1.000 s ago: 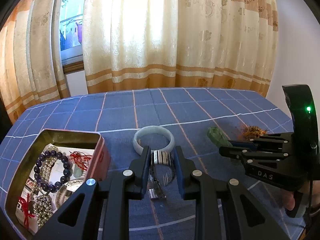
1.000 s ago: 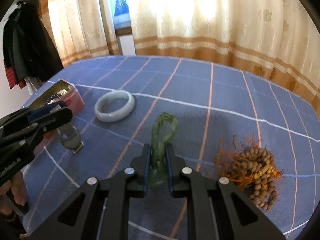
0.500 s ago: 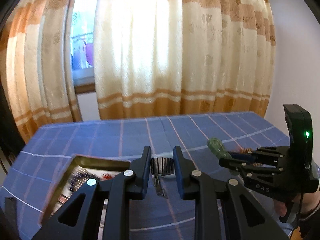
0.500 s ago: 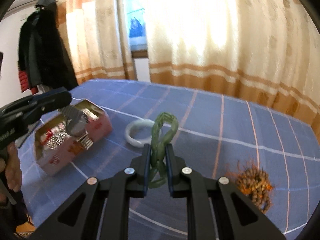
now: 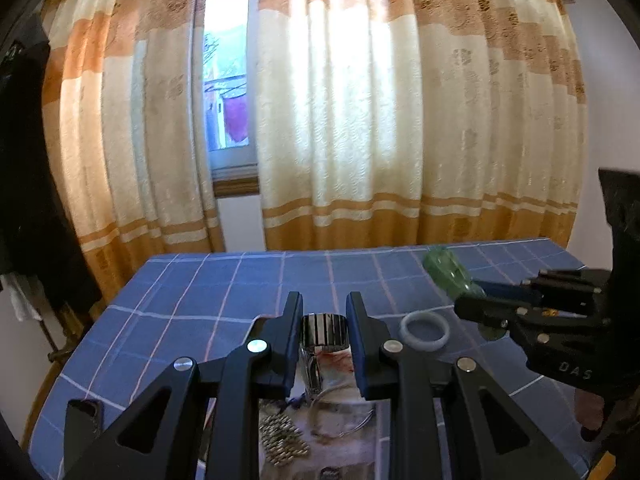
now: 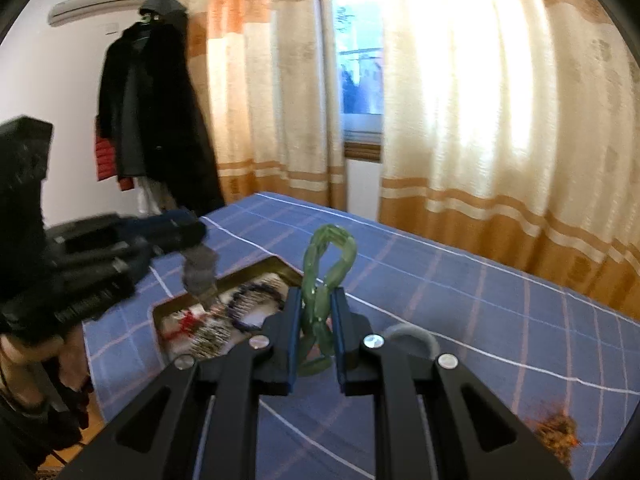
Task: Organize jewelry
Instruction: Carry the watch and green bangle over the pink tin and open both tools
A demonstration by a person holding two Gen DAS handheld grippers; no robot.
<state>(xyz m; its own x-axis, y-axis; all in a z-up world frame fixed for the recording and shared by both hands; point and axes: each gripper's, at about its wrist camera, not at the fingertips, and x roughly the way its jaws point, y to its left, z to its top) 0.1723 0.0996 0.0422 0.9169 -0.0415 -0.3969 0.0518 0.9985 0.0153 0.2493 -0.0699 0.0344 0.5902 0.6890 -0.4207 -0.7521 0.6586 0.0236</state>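
My left gripper (image 5: 324, 320) is shut on a silver metal watch (image 5: 323, 330), whose strap hangs down over the open gold tin box (image 6: 256, 270). A twisted green bead bracelet (image 6: 324, 280) stands upright in my right gripper (image 6: 316, 312), which is shut on it above the tin's right side. Seen from the right wrist, the left gripper (image 6: 192, 234) reaches in from the left with the watch (image 6: 198, 276) dangling over the tin. In the left wrist view the right gripper (image 5: 472, 300) comes in from the right with the green bracelet (image 5: 448, 272).
A white jade bangle (image 5: 425, 331) lies on the blue checked tablecloth (image 5: 224, 304) right of the tin. A brown bead bracelet with orange tassels (image 6: 556, 432) lies at the near right. The tin holds dark beads (image 6: 248, 300) and a silver bead chain (image 5: 284, 440). Coats (image 6: 152, 100) hang at the far left.
Both grippers have risen and swung left over the tin, carrying the watch and the green bracelet up off the cloth. The bangle and tasselled beads now lie off to the right.
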